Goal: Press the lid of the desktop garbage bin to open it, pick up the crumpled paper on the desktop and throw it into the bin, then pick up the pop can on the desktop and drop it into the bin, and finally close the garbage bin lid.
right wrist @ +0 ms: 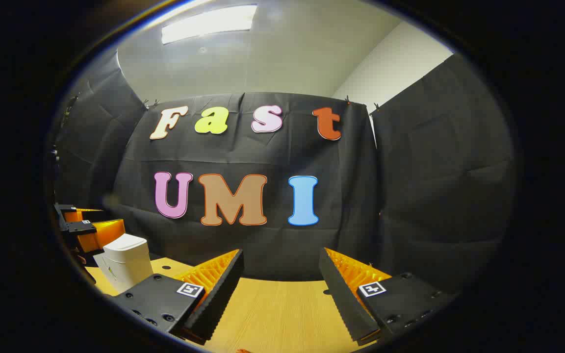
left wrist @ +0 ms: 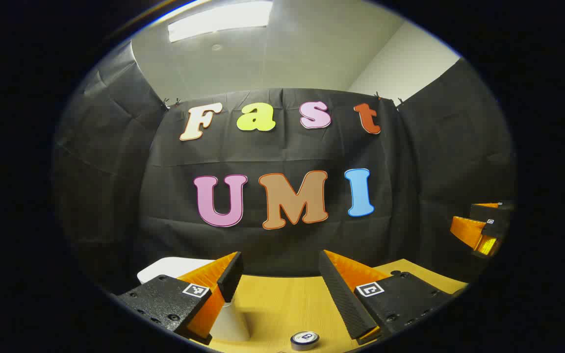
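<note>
The left gripper [left wrist: 280,274] sits at the bottom centre of its own view, jaws spread wide, level; the right gripper [right wrist: 281,272] likewise fills its view's lower centre, fingers parted, holding nothing

White bin [right wrist: 125,260], wood-grain yellow table [right wrist: 272,309], silver can [left wrist: 305,339].

— What stands in your way on the left?
— The white bin [left wrist: 179,268] sits just behind your left gripper's [left wrist: 278,284] near finger, and the pop can [left wrist: 305,339] lies low between the spread fingers.
— And on the right?
— Bare wooden tabletop [right wrist: 272,309] ahead of your right gripper [right wrist: 280,287], up to the black cloth wall [right wrist: 272,245].
</note>
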